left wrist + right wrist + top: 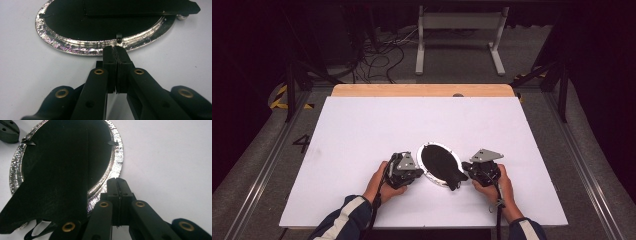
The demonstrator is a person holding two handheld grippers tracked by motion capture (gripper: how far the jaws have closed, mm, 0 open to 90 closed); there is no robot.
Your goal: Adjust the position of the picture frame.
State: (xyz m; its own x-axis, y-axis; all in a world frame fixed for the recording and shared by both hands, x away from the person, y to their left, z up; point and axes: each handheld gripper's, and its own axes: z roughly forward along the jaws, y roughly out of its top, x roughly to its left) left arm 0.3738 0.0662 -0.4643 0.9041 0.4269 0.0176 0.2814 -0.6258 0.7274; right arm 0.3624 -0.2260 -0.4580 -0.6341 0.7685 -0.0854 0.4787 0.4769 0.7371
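An oval picture frame lies face down on the white table, with a silver rim around a black back. Its black stand leg sticks out over the near right rim. My left gripper is shut, its tips touching the rim's left edge just below a small black clip. At the frame's right side, my right gripper is also shut, tips against the rim. Whether either pair pinches the rim's edge is not clear.
The white board covers the table, with a wooden strip along its far edge. Beyond it, cables lie on the floor beside a white metal stand. Part of the left gripper shows past the frame.
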